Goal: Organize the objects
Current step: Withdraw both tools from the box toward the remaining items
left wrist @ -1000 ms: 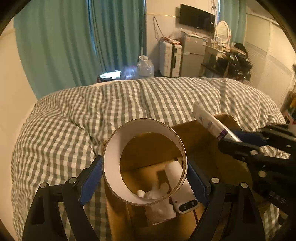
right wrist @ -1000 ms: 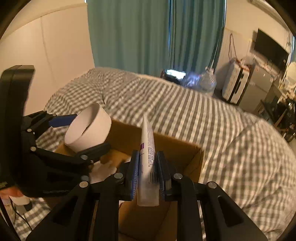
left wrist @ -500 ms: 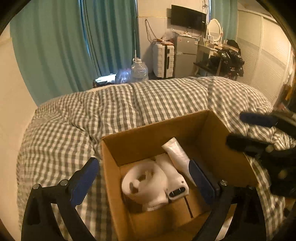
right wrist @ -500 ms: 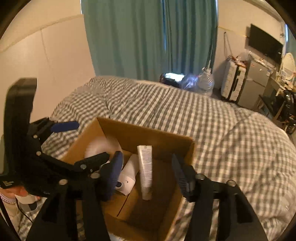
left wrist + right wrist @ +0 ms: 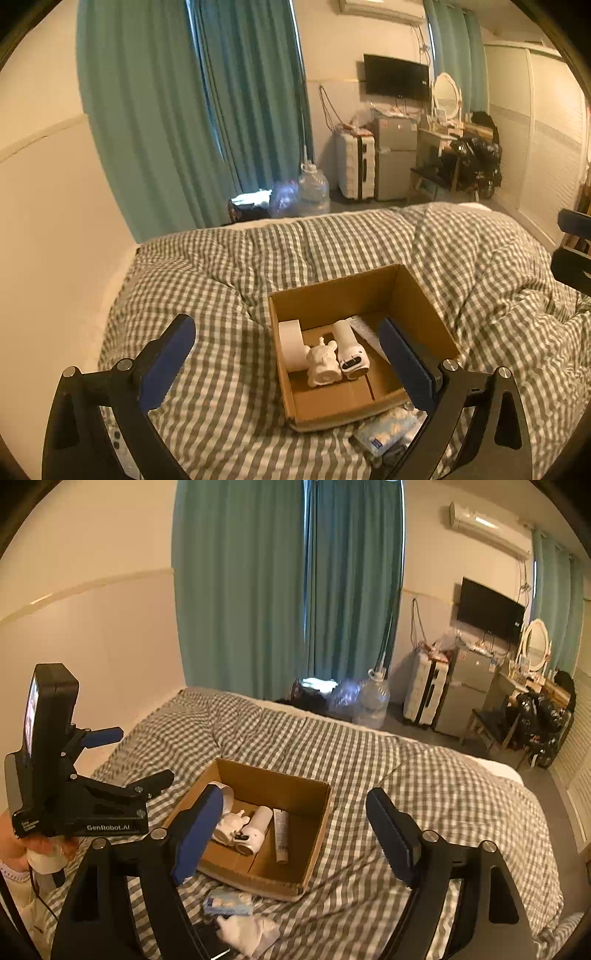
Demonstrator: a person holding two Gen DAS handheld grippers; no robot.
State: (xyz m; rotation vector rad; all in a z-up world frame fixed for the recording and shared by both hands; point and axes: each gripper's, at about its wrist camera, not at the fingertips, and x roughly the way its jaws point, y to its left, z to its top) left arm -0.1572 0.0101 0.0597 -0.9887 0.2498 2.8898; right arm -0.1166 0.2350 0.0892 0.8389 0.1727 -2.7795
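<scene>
A cardboard box sits on the checked duvet, holding a tape roll, figurine and tube. Left gripper and right gripper gape wide, empty. Teal curtains hang behind; a bluish packet, perhaps tissues, lies nearby.

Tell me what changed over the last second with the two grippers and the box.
Both let go. The left gripper dropped the white tape roll into the cardboard box; the right gripper dropped the tube there. Both then opened and drew back and up. The box stayed on the checked duvet, with the white figurine and white device inside as before.
</scene>
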